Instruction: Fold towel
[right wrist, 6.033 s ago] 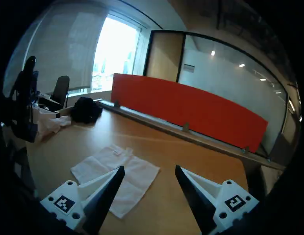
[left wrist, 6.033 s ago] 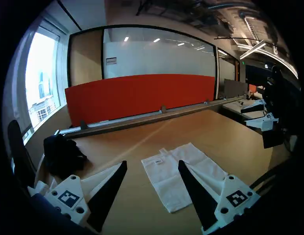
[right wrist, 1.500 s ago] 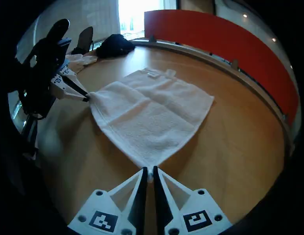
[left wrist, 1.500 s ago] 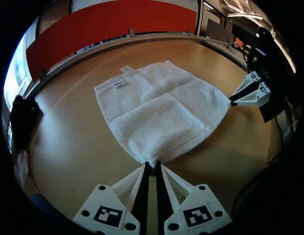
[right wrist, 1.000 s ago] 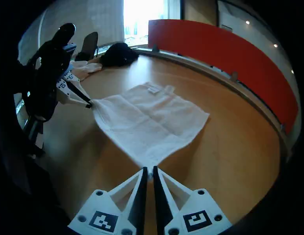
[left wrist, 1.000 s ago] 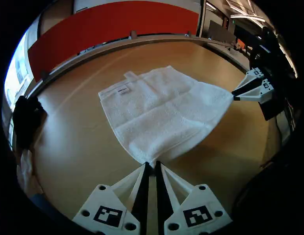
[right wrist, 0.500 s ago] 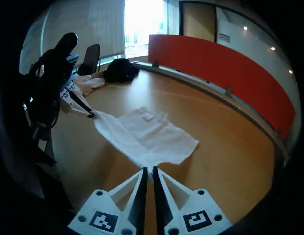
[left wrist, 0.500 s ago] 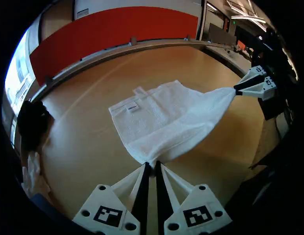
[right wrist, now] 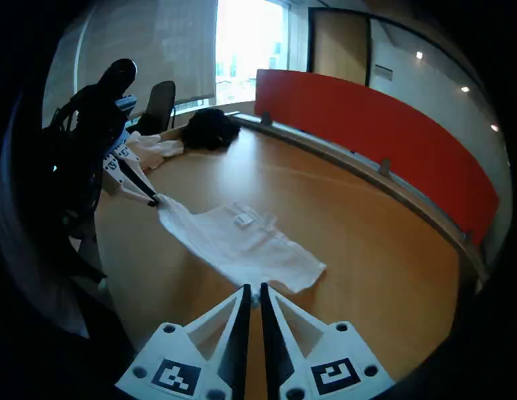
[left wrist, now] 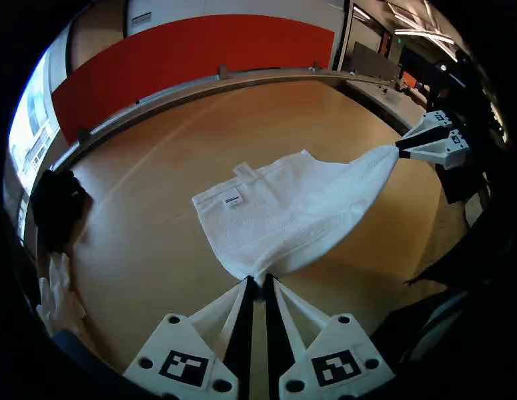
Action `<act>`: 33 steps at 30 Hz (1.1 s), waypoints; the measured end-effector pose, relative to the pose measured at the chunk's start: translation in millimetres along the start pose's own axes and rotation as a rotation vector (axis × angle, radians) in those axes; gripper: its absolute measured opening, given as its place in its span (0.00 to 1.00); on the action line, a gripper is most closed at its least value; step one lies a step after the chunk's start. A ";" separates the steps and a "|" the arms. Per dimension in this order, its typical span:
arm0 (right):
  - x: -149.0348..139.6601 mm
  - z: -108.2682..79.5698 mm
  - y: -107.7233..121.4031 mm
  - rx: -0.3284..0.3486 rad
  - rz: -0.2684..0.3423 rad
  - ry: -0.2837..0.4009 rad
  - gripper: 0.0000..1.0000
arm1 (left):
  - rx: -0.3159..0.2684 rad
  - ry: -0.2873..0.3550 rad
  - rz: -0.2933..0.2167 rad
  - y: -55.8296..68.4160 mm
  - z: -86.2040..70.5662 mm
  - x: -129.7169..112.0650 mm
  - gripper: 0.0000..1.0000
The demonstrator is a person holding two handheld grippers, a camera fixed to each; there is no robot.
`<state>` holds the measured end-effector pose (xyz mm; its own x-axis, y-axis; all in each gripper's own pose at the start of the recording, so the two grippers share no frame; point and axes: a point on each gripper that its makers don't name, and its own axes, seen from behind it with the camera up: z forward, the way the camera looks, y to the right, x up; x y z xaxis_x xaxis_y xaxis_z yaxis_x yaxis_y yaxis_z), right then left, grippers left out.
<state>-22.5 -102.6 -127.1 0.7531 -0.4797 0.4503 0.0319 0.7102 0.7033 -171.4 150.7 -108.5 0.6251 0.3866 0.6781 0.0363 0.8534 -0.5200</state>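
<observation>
Fingers (left wrist: 243, 313) of the left gripper (left wrist: 256, 280), at the bottom centre of the left gripper view, are clamped together on one corner of the white towel (left wrist: 291, 207). The right gripper (right wrist: 253, 288), at the bottom centre of its own view, has its fingers (right wrist: 239, 320) pinched on the neighbouring corner. The lifted edge stretches between the two tools above the wooden table (left wrist: 158, 227), while the far half, bearing a small label (left wrist: 231, 198), lies flat at mid-frame. Gripping both corners well apart holds that edge straight, apparently to carry it over the resting half for a first fold not yet made.
</observation>
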 end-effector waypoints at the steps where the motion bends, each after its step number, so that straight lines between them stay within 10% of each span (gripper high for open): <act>1: 0.1 -1.4 -0.5 0.001 0.001 0.000 0.11 | -0.001 -0.003 -0.004 1.5 -1.3 -0.9 0.11; 17: 1.5 -6.4 -2.3 0.005 -0.002 -0.003 0.11 | -0.001 -0.015 -0.038 14.8 -8.5 -4.9 0.11; 33: 1.8 21.1 22.9 -0.006 0.006 -0.006 0.11 | 0.021 -0.014 -0.039 -8.2 19.8 17.6 0.11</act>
<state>-34.2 -98.0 -98.6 0.7491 -0.4784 0.4582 0.0312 0.7164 0.6970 -176.2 157.4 -82.1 0.6129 0.3579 0.7045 0.0440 0.8747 -0.4826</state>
